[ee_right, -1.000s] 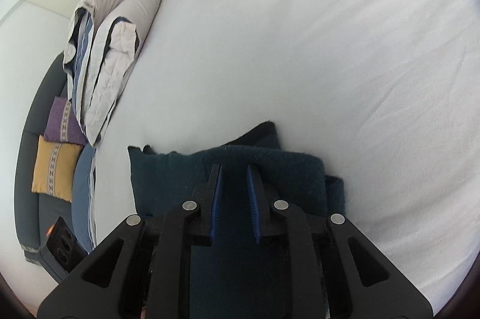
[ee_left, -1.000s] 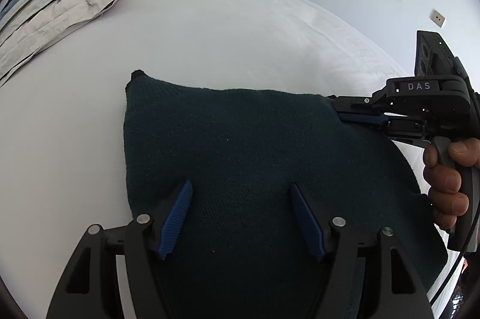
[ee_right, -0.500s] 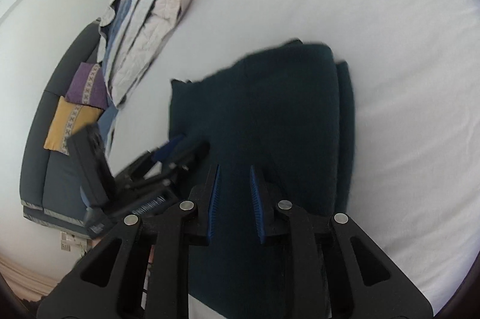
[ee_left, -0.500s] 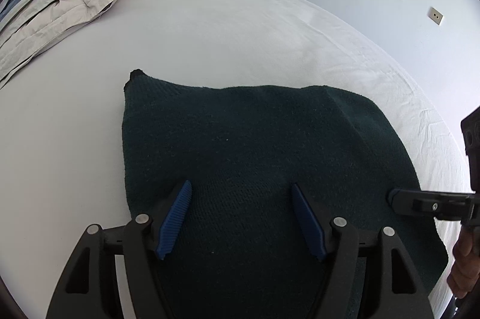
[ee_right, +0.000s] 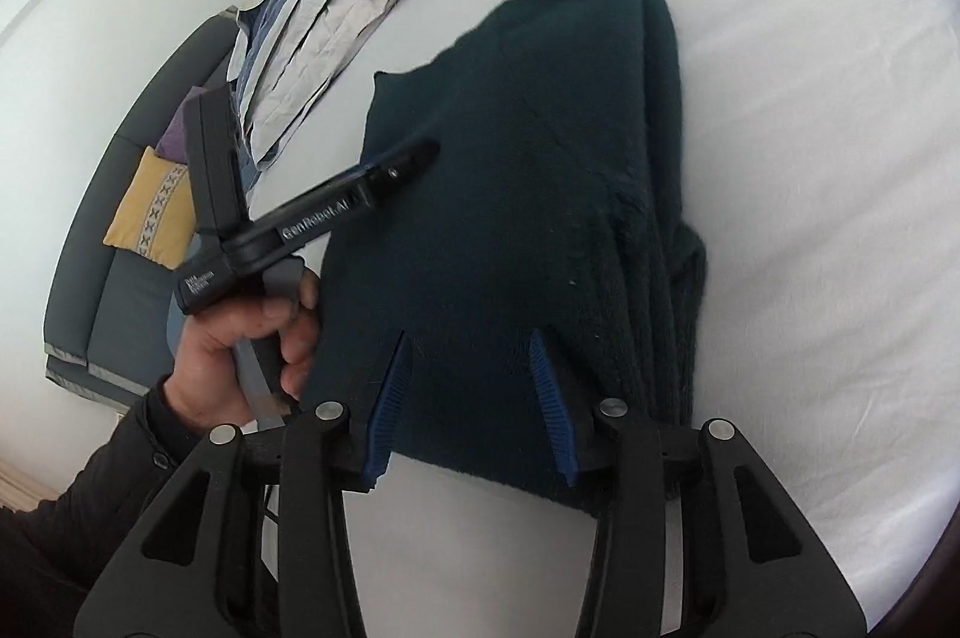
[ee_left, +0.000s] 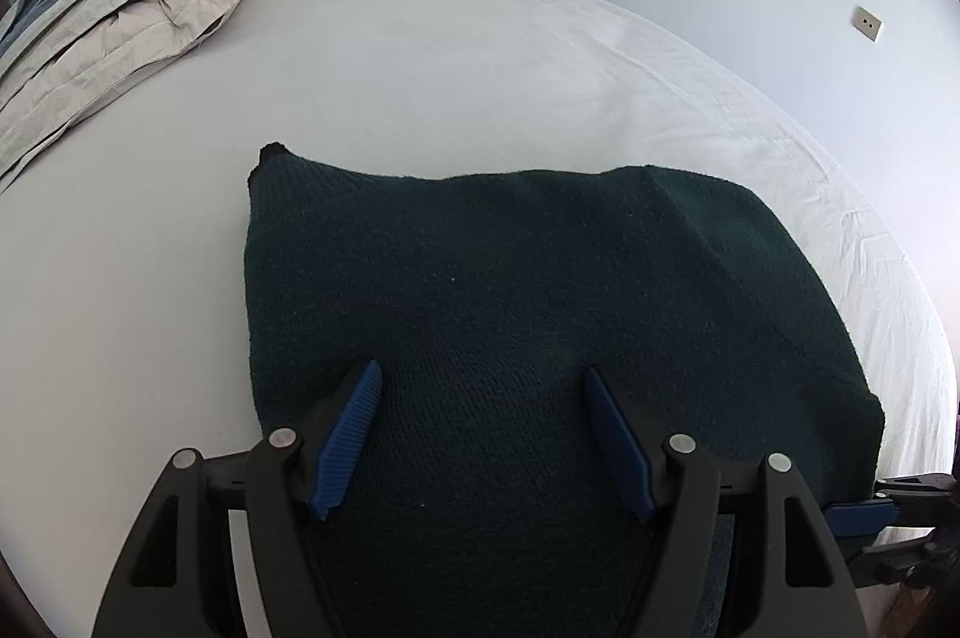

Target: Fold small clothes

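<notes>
Since a second ago, the right gripper (ee_right: pixel 474 398) has been drawn back from the far corner of the dark green knitted garment (ee_left: pixel 510 314) to its near edge, and its blue fingers (ee_right: pixel 390 398), then nearly pressed together, are now spread wide. The garment is seen folded and lying flat on the white bed (ee_left: pixel 420 56), directly under and ahead of both grippers, with stacked folded layers along its side to the right of the right gripper. The left gripper (ee_left: pixel 480 434) is held just above the garment's near part, its fingers spread wide and nothing pinched between them. In the right wrist view, the left gripper is gripped by a hand (ee_right: pixel 240 350). Folded grey bedding (ee_left: pixel 108 26) is piled at the bed's far left. Beyond it, a dark sofa with a yellow cushion (ee_right: pixel 153 206) is seen.
</notes>
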`<state>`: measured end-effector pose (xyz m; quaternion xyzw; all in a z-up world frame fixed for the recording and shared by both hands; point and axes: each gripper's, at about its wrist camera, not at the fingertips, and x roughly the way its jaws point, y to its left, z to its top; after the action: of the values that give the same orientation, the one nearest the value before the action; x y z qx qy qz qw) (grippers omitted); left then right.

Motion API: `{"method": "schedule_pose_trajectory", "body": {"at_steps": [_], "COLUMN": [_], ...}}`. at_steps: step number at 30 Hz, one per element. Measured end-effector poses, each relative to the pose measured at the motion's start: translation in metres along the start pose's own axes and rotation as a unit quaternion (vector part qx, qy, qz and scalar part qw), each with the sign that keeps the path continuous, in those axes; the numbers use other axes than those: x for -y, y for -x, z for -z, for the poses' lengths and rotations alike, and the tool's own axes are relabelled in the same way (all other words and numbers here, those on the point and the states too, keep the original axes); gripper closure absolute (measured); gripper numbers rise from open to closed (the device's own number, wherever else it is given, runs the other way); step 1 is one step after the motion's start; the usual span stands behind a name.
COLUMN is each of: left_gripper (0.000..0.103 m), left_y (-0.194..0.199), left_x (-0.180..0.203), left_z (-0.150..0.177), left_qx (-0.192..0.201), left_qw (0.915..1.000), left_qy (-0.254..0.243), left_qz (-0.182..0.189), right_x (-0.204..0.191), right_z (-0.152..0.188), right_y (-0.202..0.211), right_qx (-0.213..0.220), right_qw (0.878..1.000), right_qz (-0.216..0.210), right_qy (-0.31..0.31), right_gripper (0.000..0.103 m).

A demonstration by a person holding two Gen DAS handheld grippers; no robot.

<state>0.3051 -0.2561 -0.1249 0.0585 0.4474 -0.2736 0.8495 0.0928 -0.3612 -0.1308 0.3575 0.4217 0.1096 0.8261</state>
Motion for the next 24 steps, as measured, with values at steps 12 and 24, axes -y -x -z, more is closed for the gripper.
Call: {"method": "schedule_pose_trajectory", "body": {"at_steps": [12,24], "left_gripper": [0.022,0.021], "left_y": [0.067,0.066], "left_x": [-0.013,-0.070], "left_z": [0.021,0.070], "left_qx": [0.066,-0.020], "left_qw": [0.9975,0.9744], "left_qy": [0.022,0.199], "left_qz": [-0.003,0.103], "right_x": [-0.007,0.037], "right_z": [0.009,-0.056], "right_y": [0.087,0.020], "right_qx": [0.086,0.013], "right_qw": [0.994,0.992], "right_qz": [0.071,0.064], "right_qy": [-0.016,-0.109], "right_gripper": [0.032,0.028]}}
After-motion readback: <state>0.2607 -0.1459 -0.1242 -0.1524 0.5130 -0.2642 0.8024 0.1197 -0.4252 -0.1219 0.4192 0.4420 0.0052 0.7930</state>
